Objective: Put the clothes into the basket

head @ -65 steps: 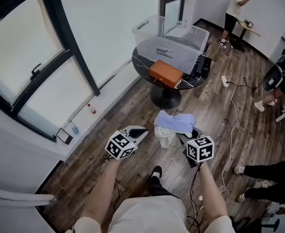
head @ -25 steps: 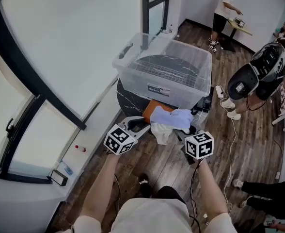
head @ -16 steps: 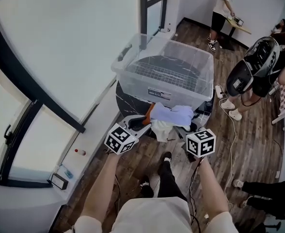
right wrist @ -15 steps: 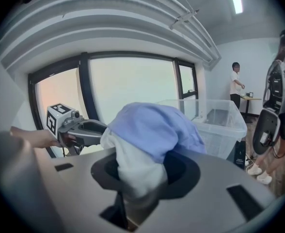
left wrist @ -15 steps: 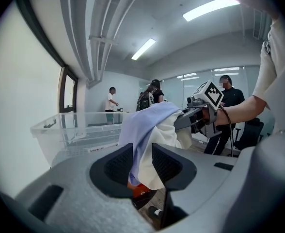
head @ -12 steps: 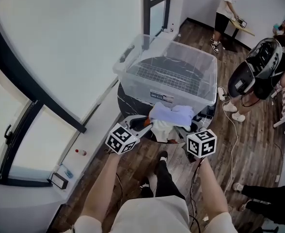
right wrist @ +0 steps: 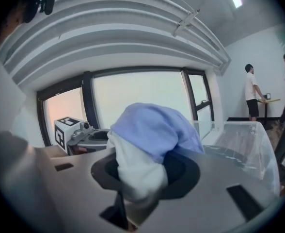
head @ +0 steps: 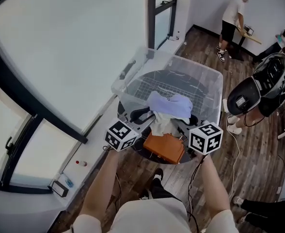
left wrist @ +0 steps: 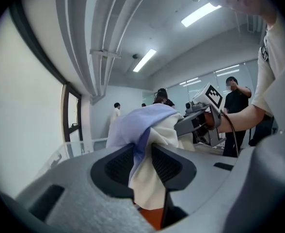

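Closest in, the left gripper (head: pixel 141 114) and the right gripper (head: pixel 187 122) both point away from the person, each clamped on one side of the same bundle of clothes (head: pixel 170 106). In the left gripper view the jaws are partway closed, with fabric pinched between the ribbed pads and a cream fold hanging down through the gap. In the right gripper view the jaws are closed tight on a fat white wad, with the blue layer draped over it.

The bundle itself is a pale lavender-blue piece on top, soft and rumpled, over a cream-white piece that sags underneath (it looks like two garments, though I can't tell what kind). It's up in the air between the grippers, not resting on anything.

Just below it sits an orange box (head: pixel 165 147) on a dark round table (head: pixel 141 155). Past that is the basket (head: pixel 133 75), a clear plastic tub on the same table. The clothes hang right at its near wall. Whether they've crossed the rim, I can't tell.

Way back, a standing person (head: pixel 232 14) is at a small desk.
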A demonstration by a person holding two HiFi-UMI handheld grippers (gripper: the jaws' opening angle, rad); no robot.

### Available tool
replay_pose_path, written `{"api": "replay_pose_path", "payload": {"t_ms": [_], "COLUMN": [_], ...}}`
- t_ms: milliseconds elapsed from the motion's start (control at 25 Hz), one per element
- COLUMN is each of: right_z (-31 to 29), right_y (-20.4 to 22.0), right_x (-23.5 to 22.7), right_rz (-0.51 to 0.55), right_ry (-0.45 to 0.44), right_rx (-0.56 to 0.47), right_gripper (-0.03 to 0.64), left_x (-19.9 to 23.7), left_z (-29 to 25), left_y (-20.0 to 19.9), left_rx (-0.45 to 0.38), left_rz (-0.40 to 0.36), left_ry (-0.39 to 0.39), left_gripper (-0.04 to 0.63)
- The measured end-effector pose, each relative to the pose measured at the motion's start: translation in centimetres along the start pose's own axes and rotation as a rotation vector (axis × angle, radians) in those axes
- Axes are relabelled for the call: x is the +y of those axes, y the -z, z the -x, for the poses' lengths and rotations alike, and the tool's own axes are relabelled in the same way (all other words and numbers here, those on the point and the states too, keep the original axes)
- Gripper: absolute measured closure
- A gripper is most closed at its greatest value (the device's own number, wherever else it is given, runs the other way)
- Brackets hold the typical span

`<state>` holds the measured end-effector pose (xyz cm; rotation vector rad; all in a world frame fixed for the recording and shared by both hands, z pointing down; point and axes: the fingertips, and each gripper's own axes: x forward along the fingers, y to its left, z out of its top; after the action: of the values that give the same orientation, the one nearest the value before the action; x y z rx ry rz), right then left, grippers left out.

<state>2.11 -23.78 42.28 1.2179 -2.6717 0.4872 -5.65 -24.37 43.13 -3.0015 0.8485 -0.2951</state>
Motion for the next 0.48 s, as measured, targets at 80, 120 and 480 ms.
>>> {"api": "replay_pose_path", "payload": {"t_ms": [80,120,480], "right_z": [-1.0,-1.5,-3.9], "right_y": [-2.8,-4.0,-9.3], "right_x": [-1.5,-2.3,-9.1], "right_rz": [0.002,0.004,0.058], "right_ry": [-0.015,-0.020,-0.008], "right_rx": [-0.028,-0.038,-0.052], "right_gripper": [0.468,0.468,0.468], "left_x": [2.2,3.2,8.1], "left_z": [-1.8,-2.8,-9.7], "left_y": [-2.3,-3.2,-6.7], "left_rx": [-0.017,-0.023,-0.041], "left_rz": [-0.025,-0.034,-0.048], "left_ry": [-0.014,-0.021,-0.037], "left_gripper": [0.480,0.480,0.479]}}
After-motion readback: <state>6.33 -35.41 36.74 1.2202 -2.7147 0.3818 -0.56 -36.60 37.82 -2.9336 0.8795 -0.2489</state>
